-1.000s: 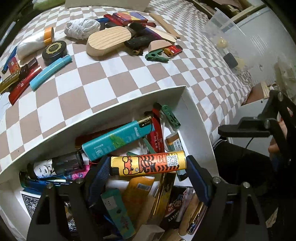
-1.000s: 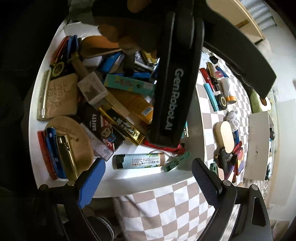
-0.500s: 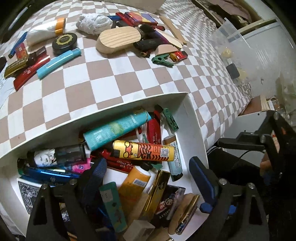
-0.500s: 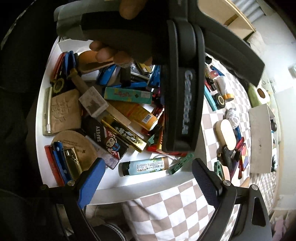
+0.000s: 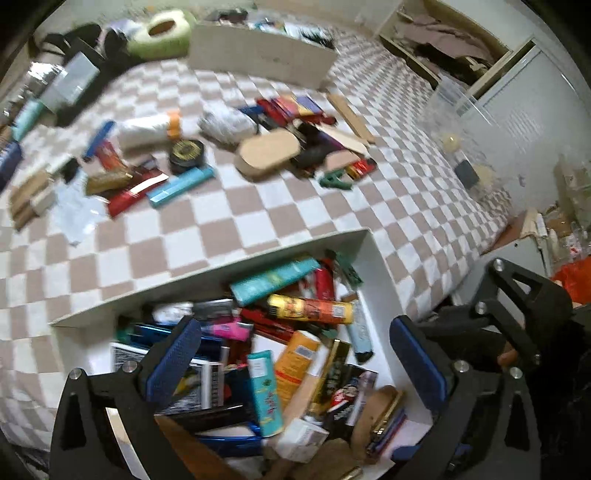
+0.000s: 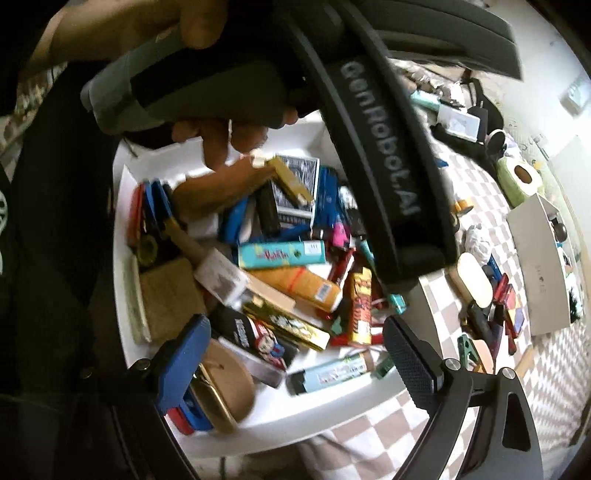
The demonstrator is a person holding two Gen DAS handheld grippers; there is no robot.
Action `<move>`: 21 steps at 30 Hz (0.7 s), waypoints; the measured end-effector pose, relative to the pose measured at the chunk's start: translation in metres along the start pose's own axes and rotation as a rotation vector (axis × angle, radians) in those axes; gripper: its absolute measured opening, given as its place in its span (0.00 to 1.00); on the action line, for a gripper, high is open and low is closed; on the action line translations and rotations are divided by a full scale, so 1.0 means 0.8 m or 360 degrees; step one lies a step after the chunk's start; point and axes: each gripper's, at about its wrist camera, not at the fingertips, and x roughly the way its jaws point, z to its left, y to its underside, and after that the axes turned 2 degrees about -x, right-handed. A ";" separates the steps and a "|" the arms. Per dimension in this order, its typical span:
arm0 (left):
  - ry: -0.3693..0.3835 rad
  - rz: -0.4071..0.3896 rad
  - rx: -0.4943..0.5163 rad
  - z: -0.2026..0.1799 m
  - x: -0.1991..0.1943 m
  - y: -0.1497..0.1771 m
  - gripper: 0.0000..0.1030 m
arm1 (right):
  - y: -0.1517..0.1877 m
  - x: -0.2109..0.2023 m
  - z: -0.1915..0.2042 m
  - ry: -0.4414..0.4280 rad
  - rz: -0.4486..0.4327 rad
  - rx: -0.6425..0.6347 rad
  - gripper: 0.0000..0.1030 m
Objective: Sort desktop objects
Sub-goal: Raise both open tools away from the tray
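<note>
A white box [image 5: 207, 277] [image 6: 122, 236] sits at the near table edge, heaped with lighters, cards and small packs. The yellow-orange tiger lighter [image 5: 310, 308] [image 6: 360, 306] lies loose on the heap. My left gripper [image 5: 295, 362] is open and empty, raised above the box; its black body [image 6: 388, 177] crosses the right wrist view. My right gripper [image 6: 295, 354] is open and empty over the box's near side. Loose items lie further off on the checkered cloth [image 5: 207, 221]: a teal lighter [image 5: 181, 186], a wooden oval [image 5: 267, 153] and a green clip [image 5: 334, 181].
A second white box [image 5: 258, 55] [image 6: 543, 266] stands at the far side of the table. A green tape roll [image 5: 162, 33] and dark bags sit at the back left. A clear plastic container [image 5: 465, 136] stands right. The table edge drops off right of the box.
My left gripper has let go of the tiger lighter, which now lies in the box. The gripper has opened, lifted and tilted up towards the far table. The right gripper has shifted slightly.
</note>
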 end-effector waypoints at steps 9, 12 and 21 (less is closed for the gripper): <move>-0.0068 -0.0169 -0.0007 0.007 -0.041 0.009 1.00 | -0.017 -0.051 0.007 -0.0066 -0.0247 0.0240 1.00; -0.0084 -0.0230 -0.0016 0.009 -0.056 0.013 1.00 | -0.020 -0.063 0.008 -0.0089 -0.0341 0.0337 1.00; -0.0149 -0.0425 -0.0052 0.019 -0.102 0.028 1.00 | -0.030 -0.100 0.012 0.0133 -0.0541 0.0598 1.00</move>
